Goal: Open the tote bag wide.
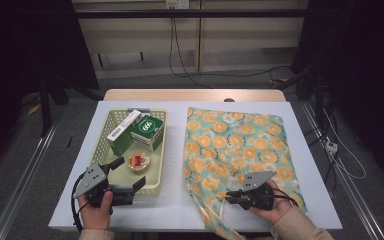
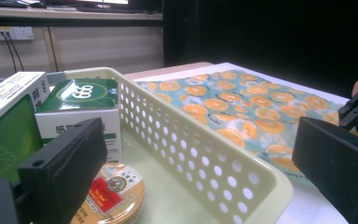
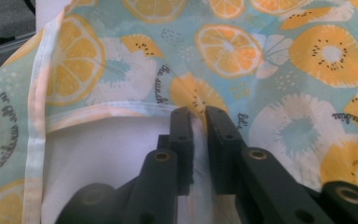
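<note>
A: Nearest to us, the right gripper (image 3: 196, 114) has its two black jaws pressed together on the hem of the teal fabric bag printed with orange slices (image 1: 235, 150), close to the bag's mouth at the front edge of the white table top (image 1: 180, 210).

B: So it is grasping the cloth already?

A: Yes, pinching one layer, I think. The bag lies flat on the right half of the table, its mouth toward the person.

B: And the left gripper (image 1: 125, 177)?

A: Its jaws stand wide apart, holding nothing, over the near end of the cream perforated plastic basket (image 2: 191, 154). The small round tin with a red and gold label (image 1: 138, 162) is just below it.

B: Farther in?

A: A tall green and white carton (image 1: 124, 132) and a green and white box marked 999 (image 1: 147, 131), side by side in the basket.

B: The step, then?

A: Opening the bag, in my judgement. Next the hem must be lifted while the left gripper closes on the tin.
</note>
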Motion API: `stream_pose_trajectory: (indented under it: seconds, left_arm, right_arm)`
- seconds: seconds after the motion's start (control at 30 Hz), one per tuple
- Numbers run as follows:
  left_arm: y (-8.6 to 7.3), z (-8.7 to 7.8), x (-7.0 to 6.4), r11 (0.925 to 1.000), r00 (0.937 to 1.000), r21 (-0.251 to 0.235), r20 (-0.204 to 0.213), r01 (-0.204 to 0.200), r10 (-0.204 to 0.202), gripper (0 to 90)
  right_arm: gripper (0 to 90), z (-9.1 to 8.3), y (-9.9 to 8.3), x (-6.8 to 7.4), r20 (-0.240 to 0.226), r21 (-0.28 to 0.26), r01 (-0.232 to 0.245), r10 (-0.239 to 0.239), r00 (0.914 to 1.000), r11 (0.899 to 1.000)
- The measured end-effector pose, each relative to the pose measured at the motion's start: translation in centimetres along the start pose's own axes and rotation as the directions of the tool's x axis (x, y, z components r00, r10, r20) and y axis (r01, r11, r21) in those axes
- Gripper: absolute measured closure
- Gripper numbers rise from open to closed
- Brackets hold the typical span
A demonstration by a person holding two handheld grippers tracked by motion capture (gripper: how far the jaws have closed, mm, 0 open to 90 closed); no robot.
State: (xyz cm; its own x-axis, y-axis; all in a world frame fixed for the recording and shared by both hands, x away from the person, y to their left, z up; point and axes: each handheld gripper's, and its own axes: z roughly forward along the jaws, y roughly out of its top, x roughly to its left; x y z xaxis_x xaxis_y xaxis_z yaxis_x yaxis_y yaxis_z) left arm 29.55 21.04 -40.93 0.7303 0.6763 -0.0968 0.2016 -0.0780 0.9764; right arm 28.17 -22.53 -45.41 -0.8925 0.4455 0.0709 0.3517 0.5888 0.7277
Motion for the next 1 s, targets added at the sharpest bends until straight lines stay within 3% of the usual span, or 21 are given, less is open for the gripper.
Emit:
stream_pose_trajectory:
  seconds: [0.13,0.33,0.37,0.7,1.0]
  left_arm:
    - [0.0,-0.1,0.0,1.0000,1.0000,0.000,0.000,-0.005,0.005,2.6]
    - [0.0,-0.3,0.1,1.0000,1.0000,-0.006,-0.003,0.000,0.000,2.6]
    - [0.0,-0.3,0.1,1.0000,1.0000,-0.004,-0.003,-0.002,0.002,2.6]
    - [-0.1,-0.6,-0.1,1.0000,1.0000,0.001,-0.001,-0.006,0.006,2.6]
    - [-0.1,-0.7,-0.1,1.0000,1.0000,0.000,-0.007,-0.002,0.002,2.6]
  right_arm:
    - [87.1,0.1,0.0,-0.3,0.010,-0.008,-0.052,0.052,0.9986,0.999]
    - [89.8,0.5,0.6,-0.6,0.035,-0.001,-0.045,0.045,0.9984,0.999]
    - [90.0,0.6,0.8,-0.7,0.023,-0.009,-0.068,0.068,0.9974,0.998]
    - [90.0,0.6,2.9,-1.9,0.023,-0.098,-0.087,0.090,0.9957,0.991]
    - [90.0,1.8,4.4,-2.8,0.052,-0.098,-0.078,0.083,0.9952,0.992]
